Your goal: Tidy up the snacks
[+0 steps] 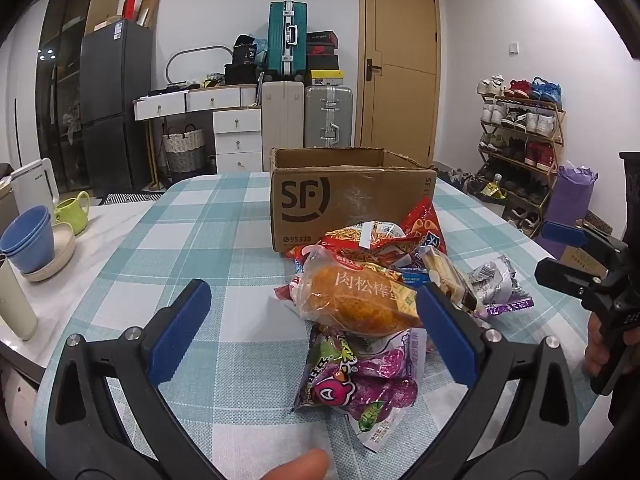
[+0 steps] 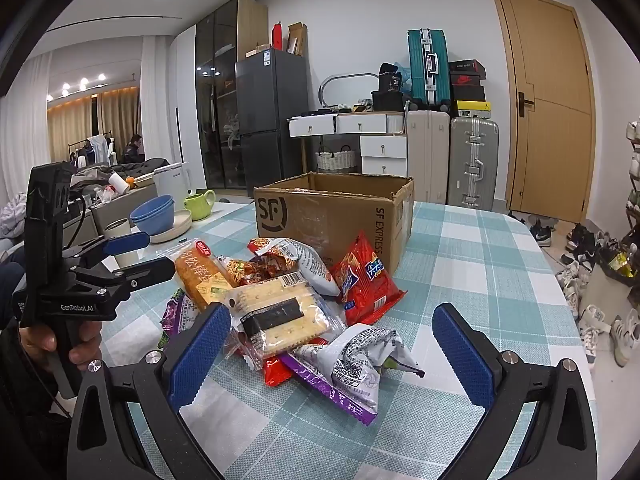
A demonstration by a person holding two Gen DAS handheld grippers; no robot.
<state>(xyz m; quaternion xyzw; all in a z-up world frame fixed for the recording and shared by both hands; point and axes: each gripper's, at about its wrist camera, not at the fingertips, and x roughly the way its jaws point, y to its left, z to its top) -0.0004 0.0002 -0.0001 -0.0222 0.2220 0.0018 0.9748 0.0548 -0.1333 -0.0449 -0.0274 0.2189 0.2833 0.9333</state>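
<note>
A pile of snack packs lies on the checked tablecloth in front of an open SF cardboard box point(image 1: 348, 196) point(image 2: 332, 216). In the left wrist view my left gripper point(image 1: 316, 328) is open, its blue pads on either side of a bread pack point(image 1: 356, 300) that rests on a purple candy bag point(image 1: 360, 376). In the right wrist view my right gripper point(image 2: 332, 352) is open, with a cracker pack point(image 2: 280, 312) and a silver-and-purple pack point(image 2: 356, 360) between its pads. A red chip bag point(image 2: 368, 280) leans by the box. Each gripper shows in the other's view, left gripper point(image 2: 140, 256) and right gripper point(image 1: 560, 254).
Blue bowls point(image 1: 28, 240), a green cup point(image 1: 74, 210), a white kettle point(image 1: 34, 182) and a pale tumbler point(image 1: 14, 304) stand at the table's left side. A shoe rack point(image 1: 520, 140) is off to the right; suitcases point(image 1: 308, 116) and a door point(image 1: 400, 60) are behind.
</note>
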